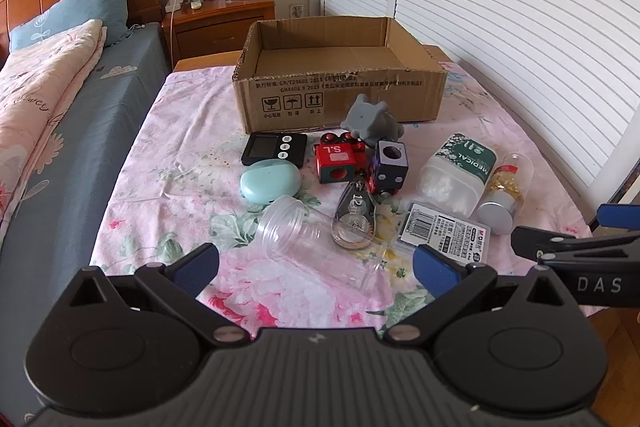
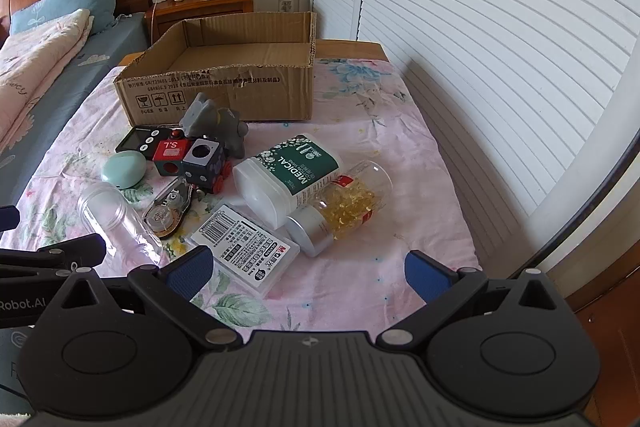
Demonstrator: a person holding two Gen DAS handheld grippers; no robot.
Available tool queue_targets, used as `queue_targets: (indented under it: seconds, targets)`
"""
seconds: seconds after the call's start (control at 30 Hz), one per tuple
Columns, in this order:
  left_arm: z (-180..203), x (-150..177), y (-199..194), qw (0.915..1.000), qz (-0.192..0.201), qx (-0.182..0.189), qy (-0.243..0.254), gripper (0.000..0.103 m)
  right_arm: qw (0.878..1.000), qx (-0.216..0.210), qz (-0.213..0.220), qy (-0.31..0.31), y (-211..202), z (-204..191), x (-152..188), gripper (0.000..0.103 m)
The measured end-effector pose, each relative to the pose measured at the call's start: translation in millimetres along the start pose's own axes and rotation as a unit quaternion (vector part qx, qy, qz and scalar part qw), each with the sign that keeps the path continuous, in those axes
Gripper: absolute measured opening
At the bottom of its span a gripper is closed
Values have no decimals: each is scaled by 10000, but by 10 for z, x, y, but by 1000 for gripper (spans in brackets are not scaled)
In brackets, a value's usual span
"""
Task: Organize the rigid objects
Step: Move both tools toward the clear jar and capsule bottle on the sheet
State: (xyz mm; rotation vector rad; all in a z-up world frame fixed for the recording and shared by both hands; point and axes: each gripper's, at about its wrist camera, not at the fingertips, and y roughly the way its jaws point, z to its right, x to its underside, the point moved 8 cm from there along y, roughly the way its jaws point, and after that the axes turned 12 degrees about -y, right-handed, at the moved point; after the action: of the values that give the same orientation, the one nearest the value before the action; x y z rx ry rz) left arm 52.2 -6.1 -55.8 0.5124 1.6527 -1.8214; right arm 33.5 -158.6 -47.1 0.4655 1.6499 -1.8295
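An empty cardboard box (image 1: 340, 95) (image 2: 224, 87) stands at the back of a floral-clothed table. In front of it lie a grey elephant toy (image 1: 374, 121), a black timer (image 1: 274, 149), a red and dark toy train (image 1: 360, 165), a mint case (image 1: 270, 183), a clear jar (image 1: 316, 241), a correction tape (image 1: 354, 219), a white lead box (image 2: 246, 241), a green-labelled cotton-swab tub (image 2: 288, 175) and a capsule bottle (image 2: 344, 207). My left gripper (image 1: 316, 271) is open above the clear jar. My right gripper (image 2: 308, 267) is open, near the lead box.
A bed (image 1: 52, 99) with a pink quilt lies left of the table. A wooden nightstand (image 1: 220, 15) with a small fan stands behind. White louvred doors (image 1: 500, 7) run along the right side.
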Motion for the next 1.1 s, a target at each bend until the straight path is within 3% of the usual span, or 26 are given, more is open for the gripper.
queue_targets:
  seconds: [0.3,0.63,0.8,1.1]
  targets:
    - [10,-38,-13,9998,23,119,146,102,10000,11,50,-79,-35,21,-45,103]
    - [68,-64,-24,9956,151,597,702,102,9982,-194,448,-338,-135,34,-120,103]
    - [107,30,58,9901,24,945,1034,102,9958,-412,690,-430,-160,67,-127,103]
    - [20,231,326,9862,-240,1008,1290,102,9949,-575,607,-572,20,133,26,103]
